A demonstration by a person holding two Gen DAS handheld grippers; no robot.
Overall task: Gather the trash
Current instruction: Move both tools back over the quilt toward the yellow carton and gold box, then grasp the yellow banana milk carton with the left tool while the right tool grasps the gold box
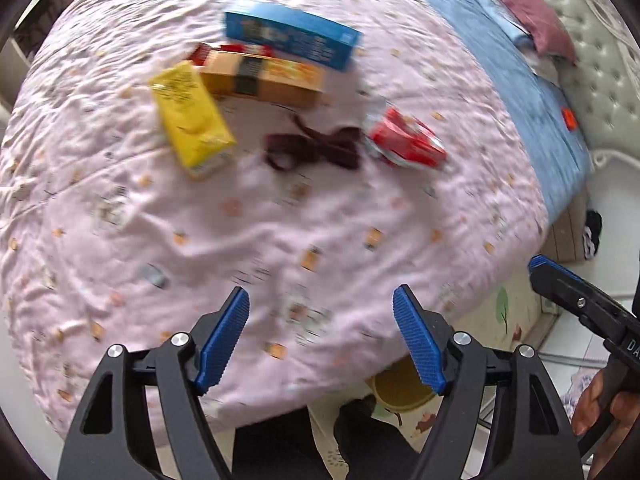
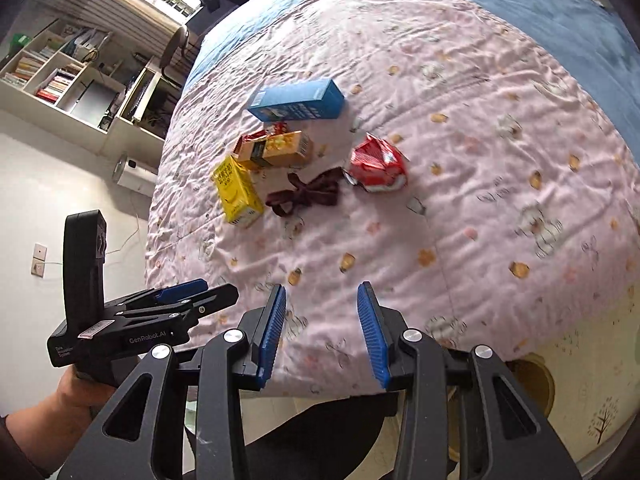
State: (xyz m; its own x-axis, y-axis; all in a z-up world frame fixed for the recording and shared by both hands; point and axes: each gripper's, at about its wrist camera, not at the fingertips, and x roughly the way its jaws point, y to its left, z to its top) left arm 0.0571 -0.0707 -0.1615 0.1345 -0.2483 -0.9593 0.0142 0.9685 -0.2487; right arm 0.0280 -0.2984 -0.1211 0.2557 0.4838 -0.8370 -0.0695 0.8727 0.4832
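Trash lies in a loose group on the pink bedspread (image 1: 280, 240): a blue box (image 1: 292, 36) (image 2: 298, 100), an orange carton (image 1: 264, 78) (image 2: 276, 150) with a red packet (image 1: 208, 51) behind it, a yellow carton (image 1: 190, 120) (image 2: 236, 194) and a crumpled red wrapper (image 1: 406, 140) (image 2: 378, 164). A dark maroon bow (image 1: 316, 148) (image 2: 306, 194) lies among them. My left gripper (image 1: 320, 336) hangs open above the bed's near edge, nothing between its blue pads. My right gripper (image 2: 322, 332) is also open and empty, its jaws narrower, well short of the trash.
A blue blanket (image 1: 520, 92) and maroon pillow (image 1: 520, 0) lie at the far side by a tufted headboard (image 1: 600, 60). Shelves with books (image 2: 64, 68) stand left of the bed. Below the bed edge are a patterned floor mat (image 2: 592, 400) and a yellow round thing (image 1: 400, 392).
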